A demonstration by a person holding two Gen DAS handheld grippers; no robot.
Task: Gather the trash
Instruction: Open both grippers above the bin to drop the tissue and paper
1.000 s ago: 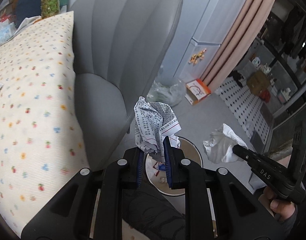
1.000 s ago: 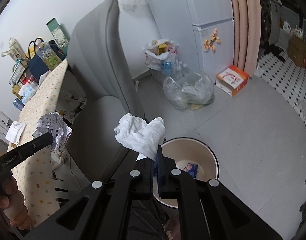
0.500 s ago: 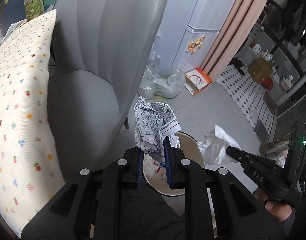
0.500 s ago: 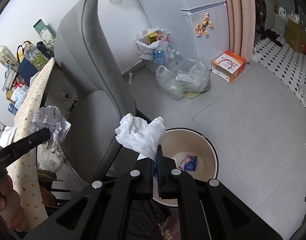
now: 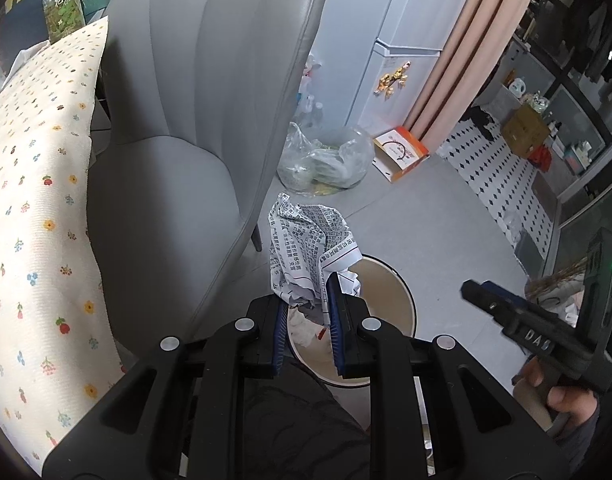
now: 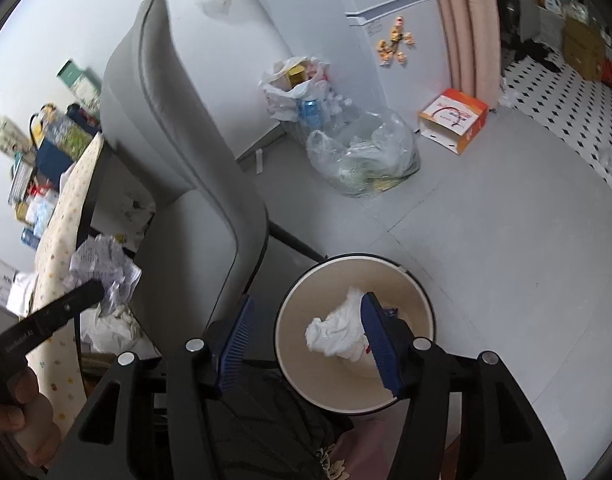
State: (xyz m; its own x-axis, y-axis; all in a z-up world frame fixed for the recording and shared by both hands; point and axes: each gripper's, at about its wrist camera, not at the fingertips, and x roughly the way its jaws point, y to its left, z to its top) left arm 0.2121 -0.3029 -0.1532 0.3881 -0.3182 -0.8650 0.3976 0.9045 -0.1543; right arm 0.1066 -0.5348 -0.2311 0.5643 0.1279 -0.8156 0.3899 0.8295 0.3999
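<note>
- Jaws of the right gripper [image 6: 303,338] stand spread wide, holding nothing; the white tissue wad [image 6: 338,338] lies between and beyond them, down inside the cream bin [image 6: 420,292].
- Clenched on the printed paper ball [image 5: 308,248], the left gripper [image 5: 306,330] has its blue pads pinching the ball's lower folds, most of the crumple sticking out ahead of the tips.
- Below and just past the left jaws sits the bin's rim [image 5: 404,296], with white scraps showing between the pads, so the ball looks to be over the near edge of the opening.
- To the left of both grippers rises the grey chair [image 5: 201,120], with the flowered tablecloth [image 5: 33,200] further left again.
- By my reading, the drop-off step is half done: one piece is in, one is still held.
- Next, I'd expect the left gripper to need a little more reach over the bin's middle before letting go, since light paper released near the rim could snag a pad or tumble onto the floor beside the chair leg.
</note>
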